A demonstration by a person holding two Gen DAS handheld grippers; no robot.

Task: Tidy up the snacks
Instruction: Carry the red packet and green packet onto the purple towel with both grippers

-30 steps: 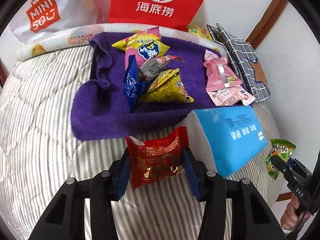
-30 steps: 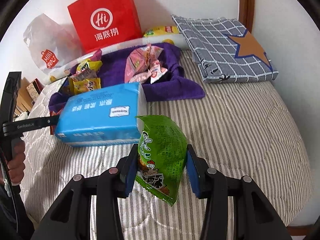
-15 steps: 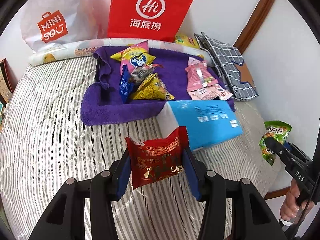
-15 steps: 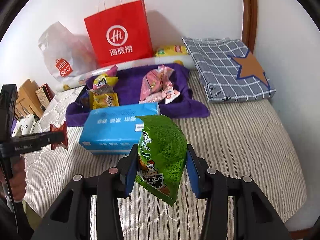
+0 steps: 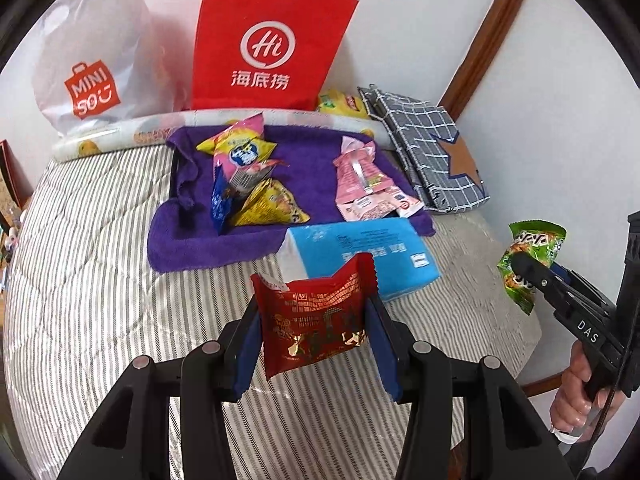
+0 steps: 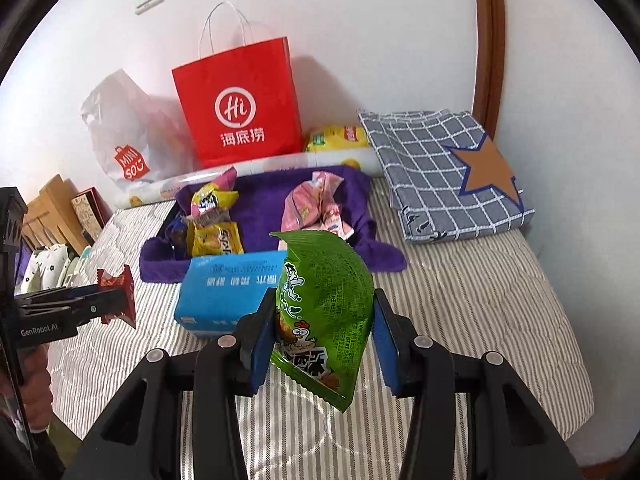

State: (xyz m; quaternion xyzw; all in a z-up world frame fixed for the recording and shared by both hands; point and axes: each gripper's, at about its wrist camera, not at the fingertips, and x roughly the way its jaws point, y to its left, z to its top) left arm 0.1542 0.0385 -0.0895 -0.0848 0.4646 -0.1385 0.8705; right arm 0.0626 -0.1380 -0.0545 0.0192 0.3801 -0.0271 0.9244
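Observation:
My left gripper (image 5: 314,338) is shut on a red snack packet (image 5: 314,316), held in the air above the striped bed. My right gripper (image 6: 322,330) is shut on a green snack bag (image 6: 324,304), also lifted off the bed. Each gripper shows in the other's view: the right gripper (image 5: 532,270) with the green bag (image 5: 532,252) at the right edge, the left gripper (image 6: 120,300) with the red packet (image 6: 118,298) at the left. Further back, a purple towel (image 5: 192,236) carries a yellow, pink and blue snack pile (image 5: 248,184) and a pink packet pile (image 5: 366,184).
A blue tissue pack (image 5: 360,252) lies just in front of the towel. A red paper bag (image 5: 264,44) and a white plastic bag (image 5: 88,56) stand against the wall. A folded checked cloth (image 6: 444,168) lies at the right. A yellow packet (image 6: 336,138) sits beside the red bag.
Both grippers have risen and pulled back from the bed with their packets still held; the towel, tissue pack and bags look smaller and lower in both views.

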